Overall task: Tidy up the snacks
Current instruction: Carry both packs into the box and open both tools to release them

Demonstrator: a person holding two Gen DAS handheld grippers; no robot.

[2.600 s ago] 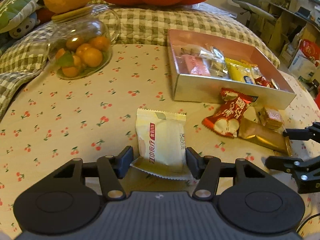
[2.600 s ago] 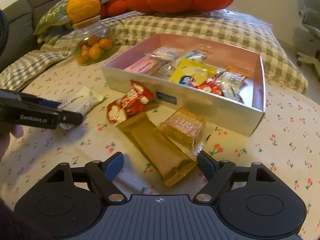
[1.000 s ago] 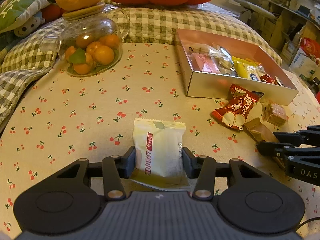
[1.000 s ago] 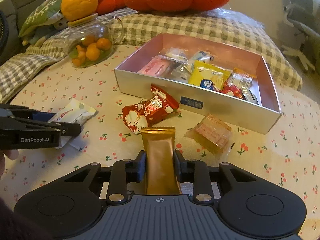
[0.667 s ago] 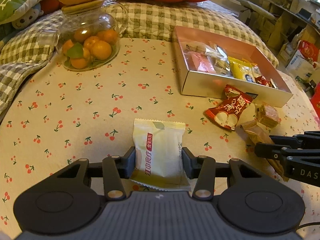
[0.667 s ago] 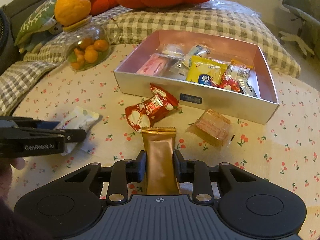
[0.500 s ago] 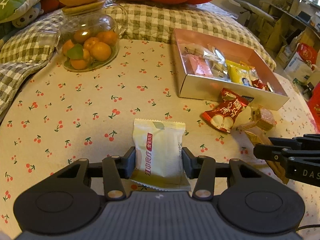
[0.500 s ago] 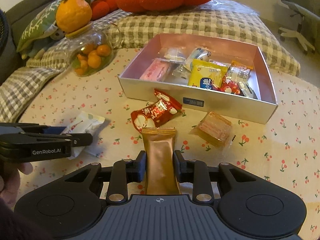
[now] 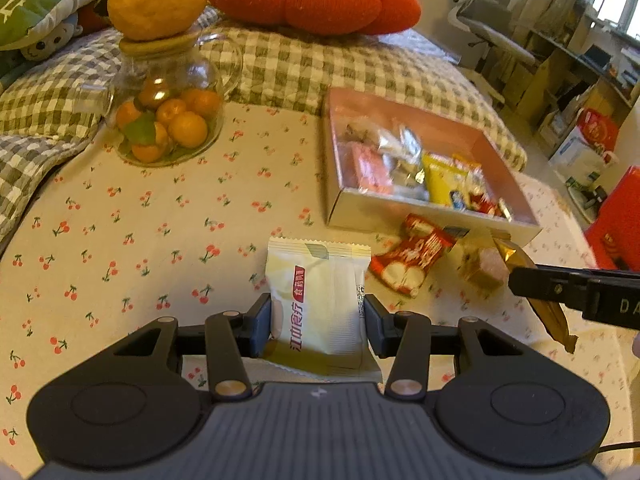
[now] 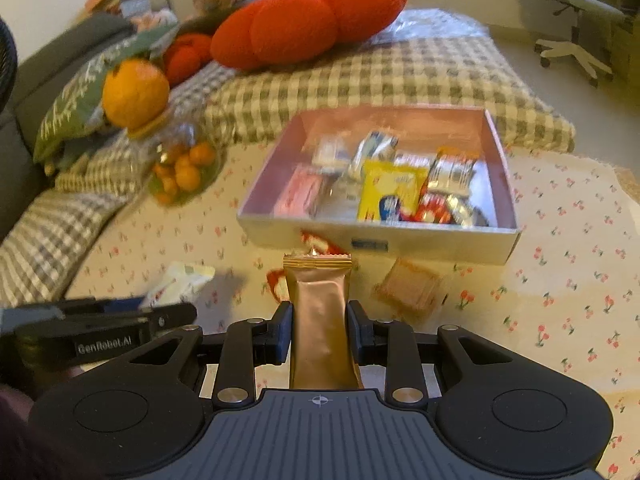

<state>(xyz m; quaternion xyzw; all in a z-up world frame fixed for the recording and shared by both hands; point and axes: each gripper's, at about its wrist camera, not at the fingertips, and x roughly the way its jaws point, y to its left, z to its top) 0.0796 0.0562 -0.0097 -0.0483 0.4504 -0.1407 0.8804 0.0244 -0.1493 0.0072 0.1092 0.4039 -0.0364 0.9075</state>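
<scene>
While clamped, pale yellow packet [image 9: 318, 304], glossy gold bar [image 10: 322, 328]

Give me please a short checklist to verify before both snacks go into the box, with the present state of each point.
1. Left hand-held gripper grips the pale yellow packet: ok.
2. Right hand-held gripper grips the gold bar: ok.
3. Box is open on top: ok.
4. Free room inside the box: ok, the far part is bare.
5. Red packet and clear-wrapped square snack are in the box: not ok, both lie on the cloth before it.
6. Glass jar of oranges stands away from the path: ok.
</scene>
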